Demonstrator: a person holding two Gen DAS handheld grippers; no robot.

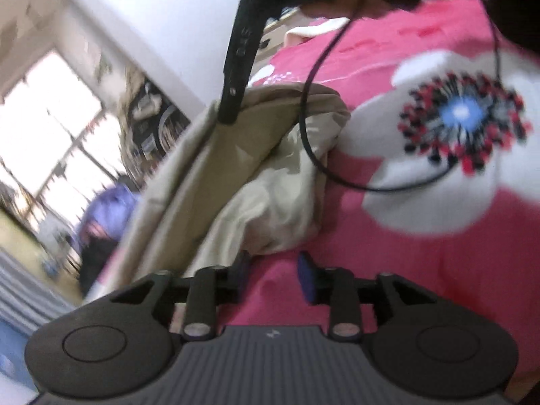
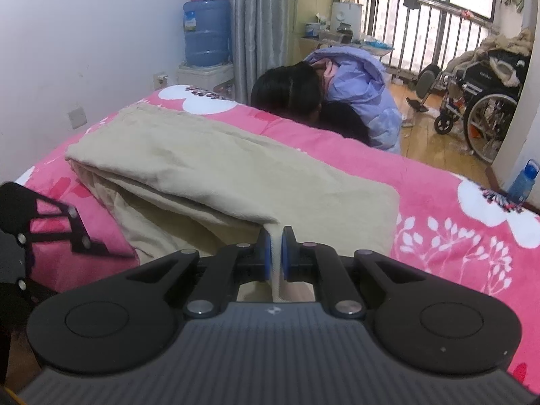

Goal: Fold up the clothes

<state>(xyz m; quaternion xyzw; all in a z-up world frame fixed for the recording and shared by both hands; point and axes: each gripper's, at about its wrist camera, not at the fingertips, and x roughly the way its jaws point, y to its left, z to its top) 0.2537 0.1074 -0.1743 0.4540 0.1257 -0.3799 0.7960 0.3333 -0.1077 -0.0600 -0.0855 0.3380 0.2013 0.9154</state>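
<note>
- The beige garment (image 2: 216, 168) lies folded lengthwise on the bed's pink flowered blanket (image 2: 455, 209), its long body running from the near edge of the bed back toward the white wall.
- The right gripper (image 2: 274, 253) has the garment's near corner nipped tight between its blue-padded fingers (image 2: 266, 253); a strip of the cloth hangs down from the pinch.
- The left gripper (image 1: 274, 275) hangs just beside the garment's bunched end, over bare pink blanket; its fingers (image 1: 305, 278) stand apart with nothing between them.
- In the left wrist view, which is blurred, a black cable (image 1: 310, 141) loops across the garment and the blanket's white flower.
- Beyond the far side of the bed a person in a lilac jacket (image 2: 364, 101) bends low, head near the blanket's edge.
- Farther from the bed, by the railed window, stands a wheelchair (image 2: 479, 108); a blue water jug (image 2: 206, 32) sits by the wall near the grey curtain (image 2: 256, 27).
</note>
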